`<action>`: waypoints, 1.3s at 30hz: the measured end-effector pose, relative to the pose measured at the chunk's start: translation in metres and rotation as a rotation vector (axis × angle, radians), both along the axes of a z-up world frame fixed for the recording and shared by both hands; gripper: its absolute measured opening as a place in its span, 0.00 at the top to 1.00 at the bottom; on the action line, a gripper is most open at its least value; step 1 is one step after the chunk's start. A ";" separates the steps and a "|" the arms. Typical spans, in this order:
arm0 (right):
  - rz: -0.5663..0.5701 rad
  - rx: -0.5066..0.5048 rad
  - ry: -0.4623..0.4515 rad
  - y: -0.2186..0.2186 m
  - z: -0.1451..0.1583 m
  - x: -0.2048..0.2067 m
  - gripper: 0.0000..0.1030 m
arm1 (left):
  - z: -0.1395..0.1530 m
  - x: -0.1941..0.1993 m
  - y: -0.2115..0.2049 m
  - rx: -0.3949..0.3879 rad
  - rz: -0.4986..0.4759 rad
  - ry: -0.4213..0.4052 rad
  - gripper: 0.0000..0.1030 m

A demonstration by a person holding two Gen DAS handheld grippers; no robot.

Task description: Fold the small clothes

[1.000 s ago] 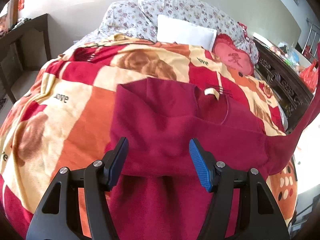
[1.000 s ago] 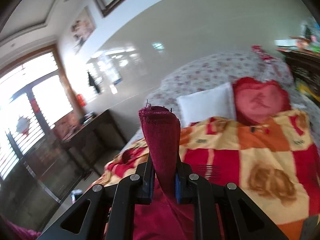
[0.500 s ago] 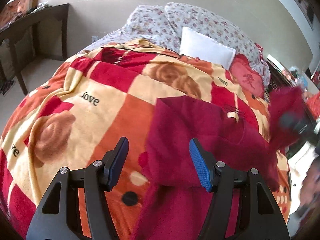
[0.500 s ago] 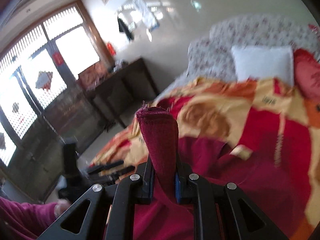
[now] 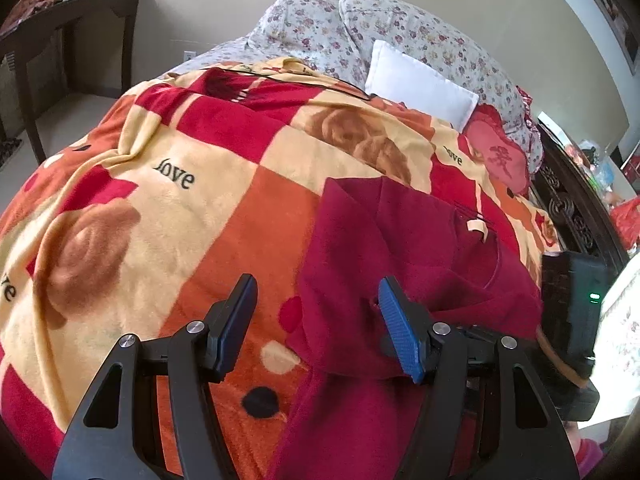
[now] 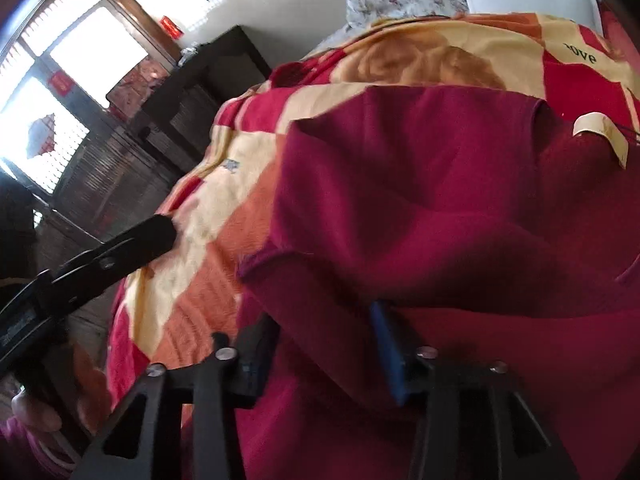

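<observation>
On the fleece blanket (image 5: 208, 216), toward its near right part, lies the dark red garment (image 5: 404, 248), a soft, napped knit with one side turned over its body so that a folded edge runs across it; a pale yellow label (image 5: 478, 227) shows at its neckline. Over the near fold of the garment the right gripper (image 6: 326, 344) has just been opening: its jaws stand apart, with red cloth bunched between them, and the blue ribbed pad (image 6: 386, 348) shows beside the fabric. Left of the garment's edge the left gripper (image 5: 316, 320) hovers above the blanket, jaws apart and nothing between them; its right pad lies just at the garment's edge. The blanket is plush, checked in red, orange and cream squares with brown roses and the printed word "love". Beyond the garment, at the head of the bed, lie a white rectangular pillow (image 5: 420, 84), a red heart-shaped cushion (image 5: 498, 152) and floral bedding (image 5: 360, 20). Far left of the garment stands a dark wooden table (image 5: 72, 12).
</observation>
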State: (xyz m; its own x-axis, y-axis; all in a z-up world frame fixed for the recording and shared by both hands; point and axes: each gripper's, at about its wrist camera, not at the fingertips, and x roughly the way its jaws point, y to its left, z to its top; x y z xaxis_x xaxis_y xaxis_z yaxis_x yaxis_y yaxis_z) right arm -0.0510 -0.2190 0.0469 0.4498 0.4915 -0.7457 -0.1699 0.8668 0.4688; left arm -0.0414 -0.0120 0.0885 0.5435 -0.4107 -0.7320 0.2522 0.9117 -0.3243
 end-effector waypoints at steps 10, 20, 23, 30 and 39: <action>-0.119 0.035 -0.081 -0.064 0.041 -0.069 0.54 | -0.008 -0.001 -0.022 0.005 -0.049 0.037 0.39; -0.189 0.059 -0.070 -0.080 0.038 -0.074 0.54 | -0.032 -0.001 -0.037 0.020 -0.098 0.118 0.39; -0.177 0.054 -0.060 -0.076 0.035 -0.072 0.54 | -0.036 0.007 -0.035 -0.044 -0.118 0.163 0.39; -0.188 0.069 -0.041 -0.080 0.029 -0.076 0.54 | -0.034 0.004 -0.056 -0.019 -0.237 0.148 0.46; -0.249 0.108 -0.031 -0.097 0.027 -0.082 0.54 | -0.040 0.001 -0.071 0.058 -0.290 0.128 0.71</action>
